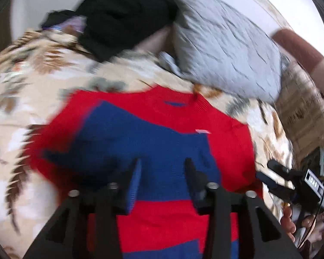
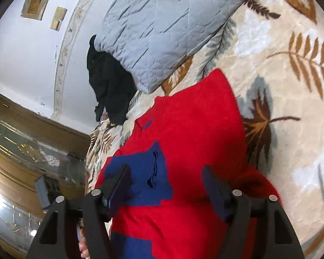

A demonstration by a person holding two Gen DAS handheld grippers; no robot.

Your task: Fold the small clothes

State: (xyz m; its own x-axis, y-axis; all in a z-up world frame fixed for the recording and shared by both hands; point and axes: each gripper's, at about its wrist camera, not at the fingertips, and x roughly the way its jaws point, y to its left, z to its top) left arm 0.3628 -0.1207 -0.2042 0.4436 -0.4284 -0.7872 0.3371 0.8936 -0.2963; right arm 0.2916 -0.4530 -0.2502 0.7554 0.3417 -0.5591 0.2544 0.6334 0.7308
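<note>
A small red and blue knitted sweater lies spread flat on a leaf-patterned blanket, its neckline toward the pillow. My left gripper hovers over the blue patch, open, with nothing between its fingers. In the right wrist view the same sweater lies under my right gripper, whose jaws stand wide open and empty above the cloth. The right gripper also shows at the sweater's right edge in the left wrist view, held by a hand. The left view is blurred.
A grey quilted pillow lies beyond the sweater's neckline. A black garment is heaped beside it. A wooden cabinet with glass panes stands past the bed's edge. The blanket stretches bare to the right.
</note>
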